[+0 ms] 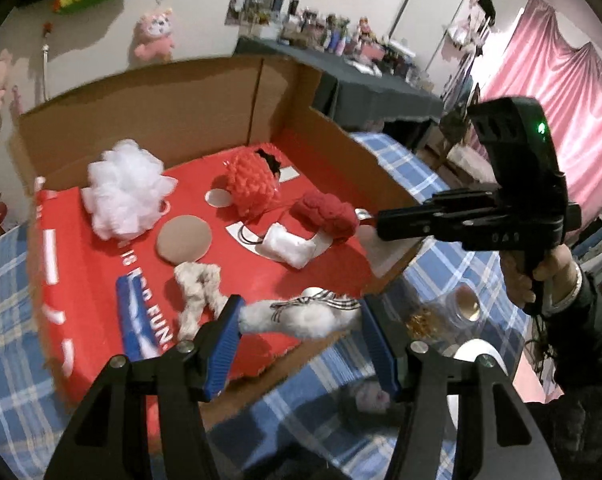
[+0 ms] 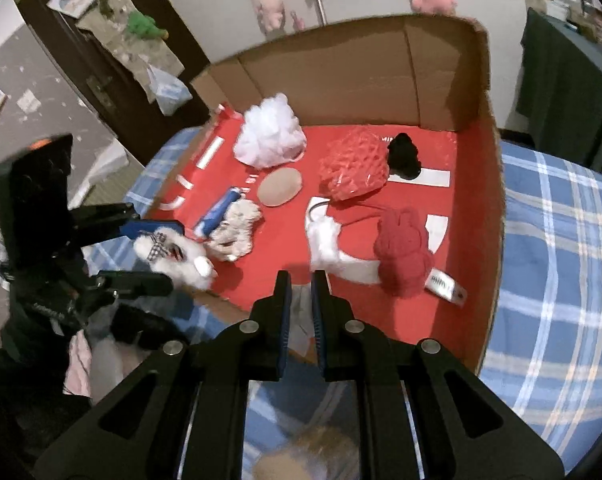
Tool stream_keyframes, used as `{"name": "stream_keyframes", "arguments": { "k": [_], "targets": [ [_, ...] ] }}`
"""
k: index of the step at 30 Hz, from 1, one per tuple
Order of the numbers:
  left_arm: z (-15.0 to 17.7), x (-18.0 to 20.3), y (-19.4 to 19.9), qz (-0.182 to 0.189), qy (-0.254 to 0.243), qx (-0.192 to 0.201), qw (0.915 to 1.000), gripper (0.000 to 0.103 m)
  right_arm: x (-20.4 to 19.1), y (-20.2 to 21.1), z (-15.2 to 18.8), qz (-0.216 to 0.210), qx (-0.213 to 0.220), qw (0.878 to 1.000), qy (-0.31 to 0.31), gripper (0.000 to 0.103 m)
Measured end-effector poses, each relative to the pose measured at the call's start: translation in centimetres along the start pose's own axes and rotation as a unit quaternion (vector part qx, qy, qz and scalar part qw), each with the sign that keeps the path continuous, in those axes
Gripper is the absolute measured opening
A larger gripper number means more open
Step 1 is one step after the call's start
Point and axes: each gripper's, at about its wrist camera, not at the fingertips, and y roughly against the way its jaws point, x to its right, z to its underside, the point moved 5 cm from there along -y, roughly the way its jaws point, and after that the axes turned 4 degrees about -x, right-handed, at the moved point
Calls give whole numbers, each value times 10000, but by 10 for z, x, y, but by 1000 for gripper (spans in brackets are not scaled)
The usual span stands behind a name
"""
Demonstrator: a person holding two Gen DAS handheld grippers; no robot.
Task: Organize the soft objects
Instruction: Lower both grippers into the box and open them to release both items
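Note:
A cardboard box (image 1: 173,120) with a red floor holds soft things: a white mesh puff (image 1: 121,188), a red knit piece (image 1: 253,188), a dark red plush (image 1: 325,216), a white pouch (image 1: 287,248), a tan round pad (image 1: 185,238) and a beige fuzzy piece (image 1: 197,292). My left gripper (image 1: 301,328) is open, its blue pads on either side of a white fluffy plush with a checked bow (image 1: 301,316), at the box's near edge. My right gripper (image 2: 301,304) is nearly shut and empty, over the box's front edge, near the dark red plush (image 2: 401,256).
The box sits on a blue checked bedspread (image 2: 561,280). A clear jar (image 1: 461,308) and a white round thing (image 1: 477,356) lie on the bed right of the box. A dark table (image 1: 361,80) with clutter and pink curtains (image 1: 561,100) stand behind.

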Motion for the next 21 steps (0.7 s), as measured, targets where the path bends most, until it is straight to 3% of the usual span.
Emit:
{"name": "stream_keyframes", "arguments": {
  "k": [7, 16, 21],
  "targets": [
    [-22, -7, -36, -195, -41, -418, 9989, 61, 13, -31, -17, 254, -461, 9985, 148, 10],
    [-24, -14, -56, -288, 22, -607, 9977, 61, 11, -47, -15, 349, -629, 9966, 413, 10],
    [-19, -15, -59, -383, 12, -660, 9971, 61, 9, -49, -11, 659, -644, 9935, 669, 10]
  ]
}}
